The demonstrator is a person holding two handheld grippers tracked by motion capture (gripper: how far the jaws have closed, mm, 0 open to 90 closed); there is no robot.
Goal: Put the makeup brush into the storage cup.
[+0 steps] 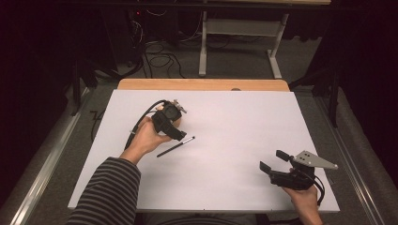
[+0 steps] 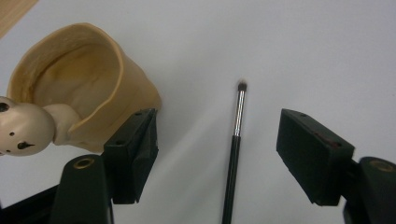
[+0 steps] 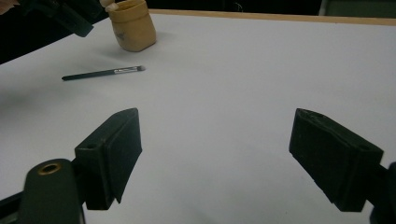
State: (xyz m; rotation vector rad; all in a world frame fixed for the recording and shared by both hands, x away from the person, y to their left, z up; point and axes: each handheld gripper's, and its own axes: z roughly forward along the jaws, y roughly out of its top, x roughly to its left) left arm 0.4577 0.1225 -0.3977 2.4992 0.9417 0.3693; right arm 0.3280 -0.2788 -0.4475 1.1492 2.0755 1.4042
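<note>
Two claws are out over the white bench (image 1: pixel 225 178), and the work in hand looks like picking up the thin black brush (image 2: pixel 235 154). The left claw (image 2: pixel 217 154) hovers over it, released, jaws spread to either side of the handle without touching it. The brush lies flat on the bench, bristle tip pointing away from that claw, just beside the tan cup (image 2: pixel 88 88).

The risk is the cup — the claw's near jaw sits against or almost against its wall, so closing or shifting sideways could nudge or tip it. A flat, slim handle could also roll or slip out of a shallow pinch.

The right claw (image 1: pixel 277 161) is released too, holding nothing, resting near the bench's front right corner, well apart from the brush. Open bench lies between the two claws — plenty of room to carry the brush rightward.
</note>
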